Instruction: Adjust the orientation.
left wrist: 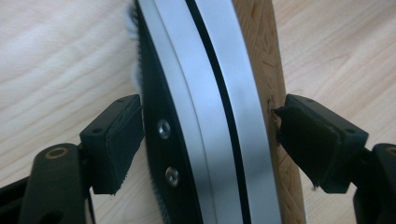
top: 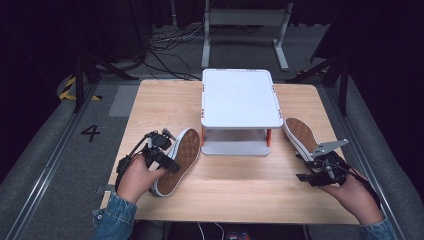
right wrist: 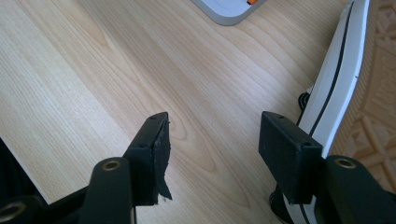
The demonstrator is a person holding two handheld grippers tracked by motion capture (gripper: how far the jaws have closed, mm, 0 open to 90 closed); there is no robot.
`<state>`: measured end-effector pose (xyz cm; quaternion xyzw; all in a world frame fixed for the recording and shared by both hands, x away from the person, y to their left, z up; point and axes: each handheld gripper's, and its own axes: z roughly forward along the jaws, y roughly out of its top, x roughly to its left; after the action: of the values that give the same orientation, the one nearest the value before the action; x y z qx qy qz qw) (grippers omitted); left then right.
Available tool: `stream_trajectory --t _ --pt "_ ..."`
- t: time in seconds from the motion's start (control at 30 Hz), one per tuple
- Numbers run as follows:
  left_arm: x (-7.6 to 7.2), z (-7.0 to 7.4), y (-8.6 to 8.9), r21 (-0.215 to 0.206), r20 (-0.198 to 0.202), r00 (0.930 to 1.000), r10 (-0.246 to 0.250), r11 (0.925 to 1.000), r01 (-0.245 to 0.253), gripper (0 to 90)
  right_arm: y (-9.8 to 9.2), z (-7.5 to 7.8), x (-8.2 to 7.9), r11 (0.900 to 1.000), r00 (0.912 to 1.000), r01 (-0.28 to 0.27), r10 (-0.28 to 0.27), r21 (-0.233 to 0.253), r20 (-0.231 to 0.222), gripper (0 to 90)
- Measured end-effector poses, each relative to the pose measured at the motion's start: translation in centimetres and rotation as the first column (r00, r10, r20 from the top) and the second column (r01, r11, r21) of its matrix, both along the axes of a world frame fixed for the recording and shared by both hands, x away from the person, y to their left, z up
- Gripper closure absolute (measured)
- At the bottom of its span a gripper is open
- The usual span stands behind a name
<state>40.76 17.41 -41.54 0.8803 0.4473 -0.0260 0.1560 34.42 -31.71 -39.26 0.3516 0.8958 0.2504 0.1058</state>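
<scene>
A dark studio with black drapes and loose cables on a grey floor surrounds a light wooden table (top: 235, 175). In the high view, a white two-tier plastic rack with orange posts (top: 241, 97) stands at the table's far middle. The left gripper (top: 167, 150) sits at the side of a black canvas sneaker with a white sidewall and tan patterned sole (top: 177, 162), tipped on its side. The right gripper (top: 312, 157) hovers just short of a second, matching sneaker (top: 300, 135) lying sole-up beside the rack.

In the left gripper view, the fingers (left wrist: 116, 140) are spread around the sneaker (left wrist: 205, 116): one pad lies against the black upper, the other touches the tan sole edge. I judge it a loose straddle, not yet a clamp. If lifted now, the shoe could pivot or slide out, since the curved rubber offers little flat bearing.

In the right gripper view, the fingers (right wrist: 289, 149) stand apart and empty over bare wood, the second sneaker (right wrist: 341, 84) just beyond the right-hand finger. Closing here would likely catch nothing, or only nudge the sidewall away.
</scene>
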Motion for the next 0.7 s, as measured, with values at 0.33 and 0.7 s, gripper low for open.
stream_trajectory --t 0.33,0.7 --pt "-0.6 0.8 -0.1 -0.017 0.025 0.9994 -0.025 0.9995 0.026 48.2 0.1 -0.2 0.1 1.000 1.0000 0.000 0.000 -0.006 0.000 43.1" --pt "-1.2 3.3 2.6 0.209 0.236 0.9714 0.028 0.9748 -0.079 56.5 0.6 -0.6 0.5 1.000 0.9997 -0.019 0.019 -0.008 -0.016 43.1"
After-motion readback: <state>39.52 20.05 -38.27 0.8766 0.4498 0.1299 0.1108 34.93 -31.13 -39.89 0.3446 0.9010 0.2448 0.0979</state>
